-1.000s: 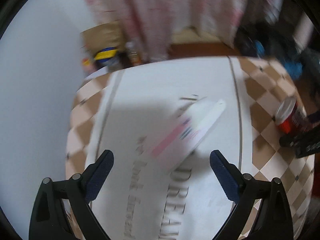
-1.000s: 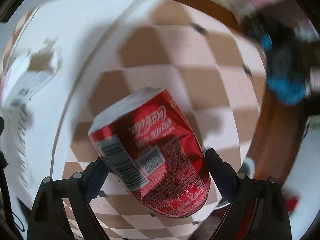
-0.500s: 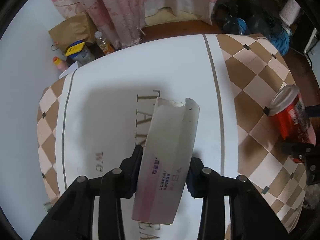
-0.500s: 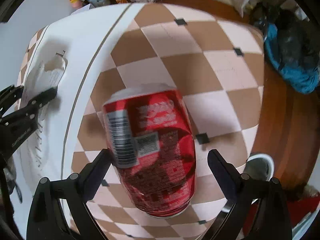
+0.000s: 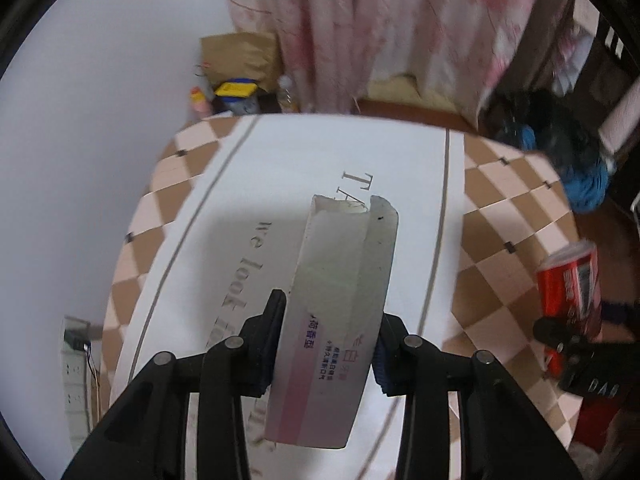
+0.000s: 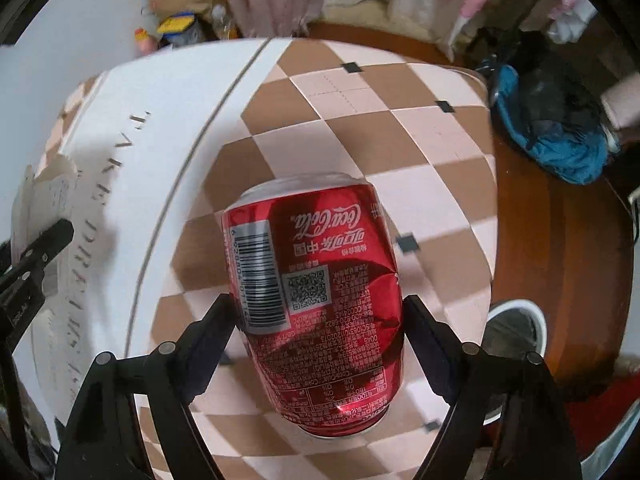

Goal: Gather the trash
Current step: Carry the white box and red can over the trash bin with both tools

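CHANGE: left gripper (image 5: 328, 340) has closed on the flattened white carton (image 5: 336, 312) and lifted it off the table (image 5: 280, 168); right gripper (image 6: 320, 332) jaws have just closed in, gripping the dented red can (image 6: 316, 300) | STEP: both pieces held above the table | NEXT: carry both to the bin (image 6: 516, 328), which looks to be beside the table, then release.

Both tongs (image 5: 328, 336) (image 6: 320, 320) clamped, pointing downward

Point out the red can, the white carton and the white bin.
red can (image 6: 316, 280), right wrist view, on its printed side.
white carton (image 5: 340, 280), left wrist view, on its pale upper face.
white bin (image 6: 538, 320), right wrist view, on its rim.
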